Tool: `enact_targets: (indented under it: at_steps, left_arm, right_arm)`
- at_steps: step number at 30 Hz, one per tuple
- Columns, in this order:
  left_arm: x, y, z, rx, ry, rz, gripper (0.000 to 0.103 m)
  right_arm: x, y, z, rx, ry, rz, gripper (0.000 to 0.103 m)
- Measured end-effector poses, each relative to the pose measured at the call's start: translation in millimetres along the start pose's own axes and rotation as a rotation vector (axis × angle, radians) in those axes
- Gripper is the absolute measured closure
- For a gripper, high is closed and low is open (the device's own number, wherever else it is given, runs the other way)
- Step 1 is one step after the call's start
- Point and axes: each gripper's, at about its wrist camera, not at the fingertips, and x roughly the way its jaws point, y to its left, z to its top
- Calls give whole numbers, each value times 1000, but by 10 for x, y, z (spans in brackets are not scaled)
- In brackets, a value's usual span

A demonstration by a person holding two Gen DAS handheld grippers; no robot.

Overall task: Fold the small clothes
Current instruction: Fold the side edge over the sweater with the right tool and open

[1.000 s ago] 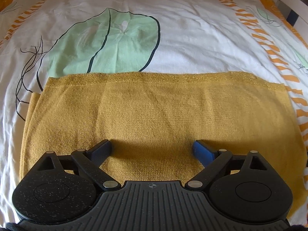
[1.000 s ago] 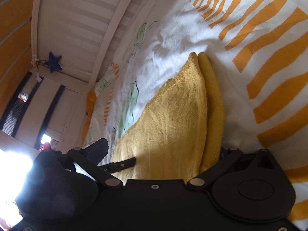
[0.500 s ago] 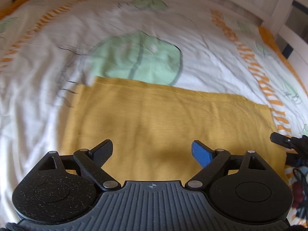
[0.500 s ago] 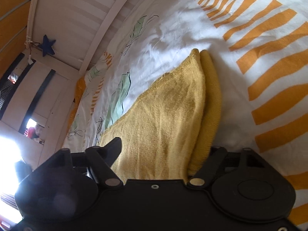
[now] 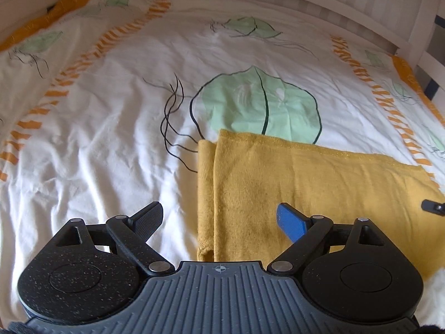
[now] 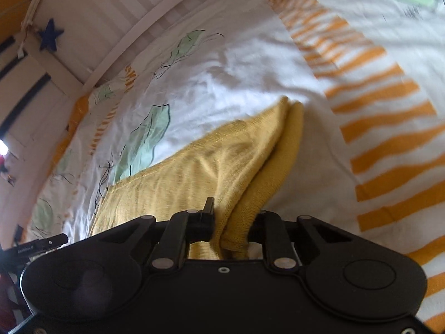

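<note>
A mustard-yellow knitted garment (image 5: 306, 192) lies folded flat on the bed cover, its left folded edge just ahead of my left gripper (image 5: 219, 217). The left gripper is open and empty, hovering over that left edge, with one finger over the white cover and the blue-padded finger (image 5: 290, 221) over the cloth. In the right wrist view my right gripper (image 6: 233, 220) is shut on the right edge of the yellow garment (image 6: 211, 167), pinching its layers and lifting them slightly. The right gripper's tip (image 5: 432, 207) shows at the left wrist view's right edge.
The bed cover (image 5: 111, 128) is white with green leaf prints and orange striped bands. A white slatted bed rail (image 5: 278, 5) runs along the far side and right. A blue star (image 6: 50, 37) hangs on the wall behind the rail.
My right gripper has closed on the garment's right edge. My left gripper has shifted left, from the cloth's middle to its left edge, and pulled back, staying open.
</note>
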Motion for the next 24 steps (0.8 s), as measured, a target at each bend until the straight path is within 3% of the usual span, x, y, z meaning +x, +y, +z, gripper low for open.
enact_targets:
  at_steps: [12, 18, 24]
  left_arm:
    - [-62, 351, 78, -86, 16, -46, 14]
    - [-106, 518, 107, -125, 7, -52, 14]
    - [-94, 721, 128, -176, 12, -41, 14]
  right_arm:
    - [213, 1214, 189, -175, 63, -36, 79]
    - [555, 1803, 69, -228, 100, 14, 80]
    - [1008, 2315, -189, -309, 169, -4, 80]
